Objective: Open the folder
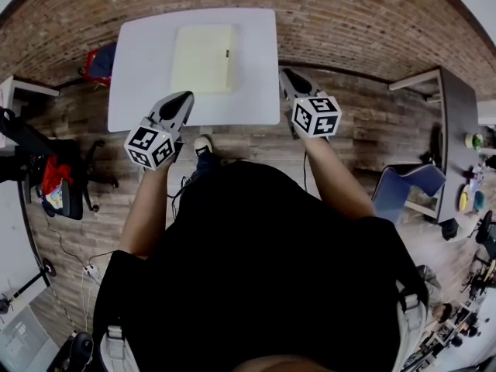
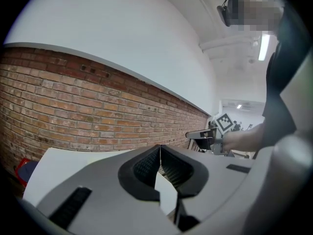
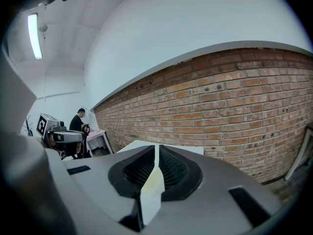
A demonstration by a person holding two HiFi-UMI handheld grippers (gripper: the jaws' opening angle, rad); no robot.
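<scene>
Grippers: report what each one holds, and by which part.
Nothing. Left gripper and right gripper are both shut, empty; the folder lies untouched on the table.

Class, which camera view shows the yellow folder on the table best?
The head view: the whole folder lies closed and flat on the white table, seen from above. Both gripper views show only a strip of the table; the folder cannot be made out there.

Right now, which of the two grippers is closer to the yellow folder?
The left gripper: its tip is over the near edge of the white table, just short of the folder. The right gripper is beyond that table's right edge, farther off.
</scene>
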